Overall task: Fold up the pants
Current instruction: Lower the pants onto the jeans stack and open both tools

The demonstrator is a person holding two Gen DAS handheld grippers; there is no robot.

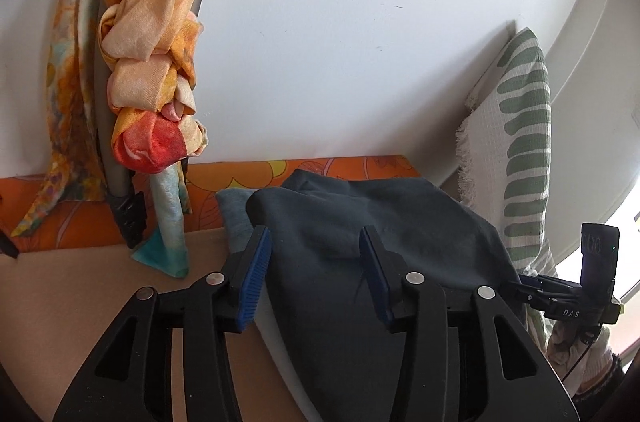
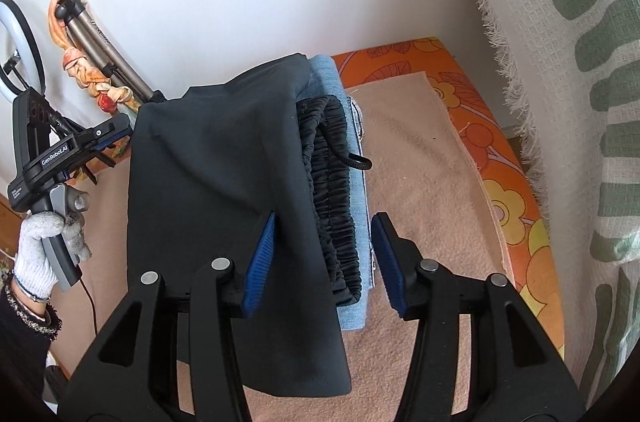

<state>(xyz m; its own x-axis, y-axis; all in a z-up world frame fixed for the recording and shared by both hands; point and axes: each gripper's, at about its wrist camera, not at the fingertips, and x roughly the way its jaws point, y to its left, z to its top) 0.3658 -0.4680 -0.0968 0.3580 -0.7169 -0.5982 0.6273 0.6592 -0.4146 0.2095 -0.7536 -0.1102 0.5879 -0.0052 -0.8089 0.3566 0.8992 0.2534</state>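
Dark grey pants (image 2: 224, 174) lie folded on top of a folded light blue garment (image 2: 356, 206) on a beige blanket (image 2: 424, 190). Their gathered elastic waistband (image 2: 334, 182) with a drawstring faces right. In the left wrist view the pants (image 1: 360, 246) fill the middle. My left gripper (image 1: 314, 262) is open, its blue pads on either side of the pants' fabric, apart from it. My right gripper (image 2: 324, 246) is open over the waistband edge, empty. The left gripper also shows in the right wrist view (image 2: 116, 132) at the pants' far left side.
An orange floral mattress (image 2: 504, 190) lies under the blanket. A white and green patterned throw (image 2: 580, 102) hangs at the right. A tripod wrapped in an orange scarf (image 1: 148, 62) leans on the white wall at the left. A ring light (image 2: 16, 34) stands far left.
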